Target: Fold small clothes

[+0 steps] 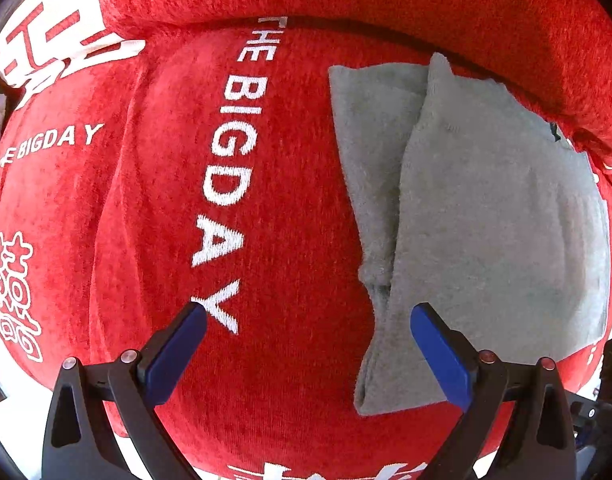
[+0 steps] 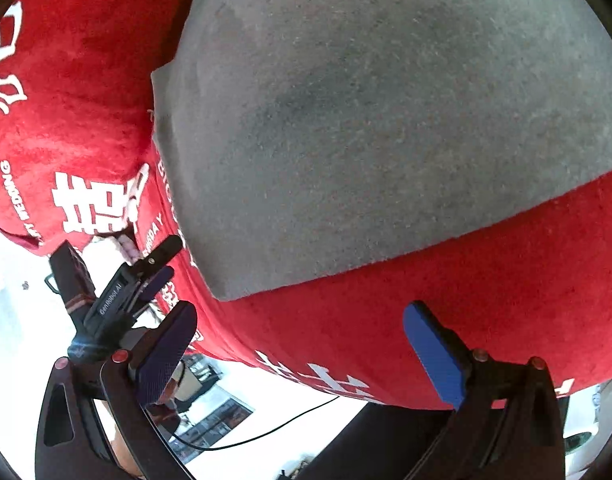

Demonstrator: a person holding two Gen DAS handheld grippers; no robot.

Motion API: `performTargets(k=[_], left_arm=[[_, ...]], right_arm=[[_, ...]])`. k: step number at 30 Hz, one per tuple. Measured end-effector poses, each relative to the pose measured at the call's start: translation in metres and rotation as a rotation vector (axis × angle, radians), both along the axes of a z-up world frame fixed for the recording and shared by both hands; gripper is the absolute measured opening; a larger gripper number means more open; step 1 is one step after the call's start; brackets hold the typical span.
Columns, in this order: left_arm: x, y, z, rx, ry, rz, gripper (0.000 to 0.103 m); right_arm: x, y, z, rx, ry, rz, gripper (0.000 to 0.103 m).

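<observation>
Red cover [image 1: 290, 184]; grey garment [image 1: 486, 216] folded, right of spread left gripper [image 1: 308, 318]; right gripper [image 2: 300, 318] spread, just below.

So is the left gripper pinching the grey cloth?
No, the left gripper is open with nothing between its fingers, beside the grey cloth on the red cover.

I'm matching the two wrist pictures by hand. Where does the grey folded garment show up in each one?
Left wrist view: the grey garment lies right of centre, running from the upper middle down past the right jaw.
Right wrist view: the grey garment fills the upper middle and right, above both jaws.
Shared landmark: the red cover with white lettering beneath it.
</observation>
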State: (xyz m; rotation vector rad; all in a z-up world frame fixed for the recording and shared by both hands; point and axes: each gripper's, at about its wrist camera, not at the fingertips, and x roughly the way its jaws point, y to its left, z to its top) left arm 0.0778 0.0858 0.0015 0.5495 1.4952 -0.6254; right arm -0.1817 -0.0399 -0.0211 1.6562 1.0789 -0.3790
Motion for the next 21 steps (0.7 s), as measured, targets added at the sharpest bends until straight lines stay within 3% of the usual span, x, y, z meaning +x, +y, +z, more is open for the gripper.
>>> performTargets(k=[10, 18, 20, 21], left_arm=[[0.012, -0.002, -0.014, -0.067, 0.105, 0.027, 0.102], [0.028, -0.013, -0.014, -0.225, 0.280, 0.077, 0.102], [0.033, -0.017, -0.018, -0.249, 0.330, 0.080, 0.102], [0.034, -0.019, -0.020, -0.254, 0.350, 0.078, 0.102]], right_arm=[[0.002, 0.008, -0.011, 0.008, -0.108, -0.200, 0.103], [0.032, 0.005, -0.012, 0.012, -0.168, -0.299, 0.103], [0.033, 0.005, -0.014, 0.045, -0.153, -0.317, 0.095], [0.032, 0.004, -0.017, 0.080, -0.155, -0.333, 0.073]])
